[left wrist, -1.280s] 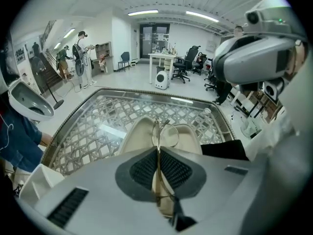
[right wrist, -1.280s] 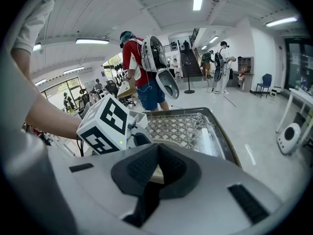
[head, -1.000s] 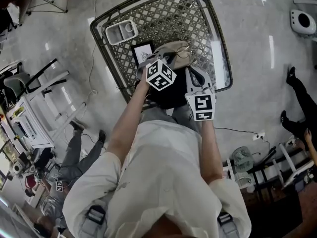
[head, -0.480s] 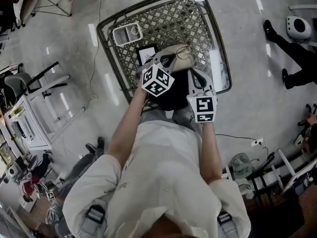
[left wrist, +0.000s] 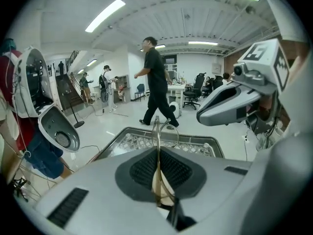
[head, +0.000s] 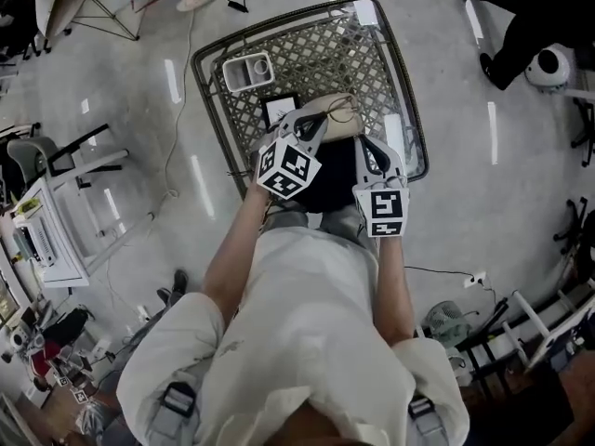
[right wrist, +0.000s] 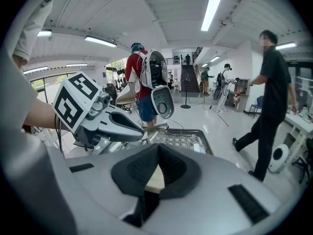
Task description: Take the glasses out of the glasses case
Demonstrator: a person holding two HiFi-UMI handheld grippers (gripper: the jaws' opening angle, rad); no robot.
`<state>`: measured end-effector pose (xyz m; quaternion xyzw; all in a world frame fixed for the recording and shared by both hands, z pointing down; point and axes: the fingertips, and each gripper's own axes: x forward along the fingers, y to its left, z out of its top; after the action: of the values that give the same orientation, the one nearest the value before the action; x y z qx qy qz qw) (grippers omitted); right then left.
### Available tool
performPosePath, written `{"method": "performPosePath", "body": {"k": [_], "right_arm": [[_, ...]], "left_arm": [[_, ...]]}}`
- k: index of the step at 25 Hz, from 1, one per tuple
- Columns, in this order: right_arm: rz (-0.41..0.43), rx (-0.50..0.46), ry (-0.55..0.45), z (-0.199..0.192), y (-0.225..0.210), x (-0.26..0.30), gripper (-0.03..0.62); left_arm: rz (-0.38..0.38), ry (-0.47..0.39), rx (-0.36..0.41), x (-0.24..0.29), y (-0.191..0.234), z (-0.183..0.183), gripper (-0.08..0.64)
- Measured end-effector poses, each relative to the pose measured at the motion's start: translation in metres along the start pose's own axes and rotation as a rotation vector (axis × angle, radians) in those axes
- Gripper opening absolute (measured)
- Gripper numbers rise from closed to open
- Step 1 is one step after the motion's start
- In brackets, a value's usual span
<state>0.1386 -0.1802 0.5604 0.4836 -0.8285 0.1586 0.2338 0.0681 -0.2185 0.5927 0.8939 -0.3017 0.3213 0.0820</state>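
The thin wire-framed glasses (left wrist: 157,129) stand upright between the pads of my left gripper (left wrist: 157,153), which is shut on the frame. In the head view the left gripper (head: 314,126) reaches over the beige glasses case (head: 340,130), and the glasses (head: 342,110) show as thin loops above it. My right gripper (head: 370,147) comes in from the right side of the case. In the right gripper view its jaws (right wrist: 157,152) are closed on the beige edge of the case (right wrist: 155,179). Both grippers are held above the lattice table (head: 307,49).
On the table lie a white compartment tray (head: 247,71), a black-framed card (head: 279,110) and a white strip (head: 393,133). A dark cloth or pouch (head: 330,175) sits under the grippers. A person in black (right wrist: 271,97) walks past beyond the table; other people stand further off.
Both grippers have risen, the left one more, carrying the glasses up from the case. A person in black has moved across the upper right of the head view.
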Motion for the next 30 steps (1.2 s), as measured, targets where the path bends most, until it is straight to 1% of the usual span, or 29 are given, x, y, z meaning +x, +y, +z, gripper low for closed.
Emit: {"method": "performPosePath", "body": {"k": [3, 10, 21, 26, 30], "right_arm": [[-0.003, -0.003, -0.033, 0.013, 0.006, -0.005, 0.006], [-0.039, -0.044, -0.084, 0.037, 0.007, -0.021, 0.006], [-0.074, -0.094, -0.19, 0.083, 0.032, -0.05, 0.006], [-0.089, -0.126, -0.238, 0.1, 0.04, -0.065, 0.006], [-0.107, -0.131, -0.257, 0.107, 0.042, -0.075, 0.006]], "left_arm": [[0.016, -0.042, -0.007, -0.018, 0.003, 0.009, 0.028], [0.048, -0.134, -0.011, -0.057, 0.009, 0.031, 0.028], [0.093, -0.29, -0.03, -0.121, 0.016, 0.061, 0.028], [0.102, -0.341, -0.028, -0.141, 0.016, 0.072, 0.028], [0.101, -0.361, -0.026, -0.152, 0.014, 0.076, 0.028]]}}
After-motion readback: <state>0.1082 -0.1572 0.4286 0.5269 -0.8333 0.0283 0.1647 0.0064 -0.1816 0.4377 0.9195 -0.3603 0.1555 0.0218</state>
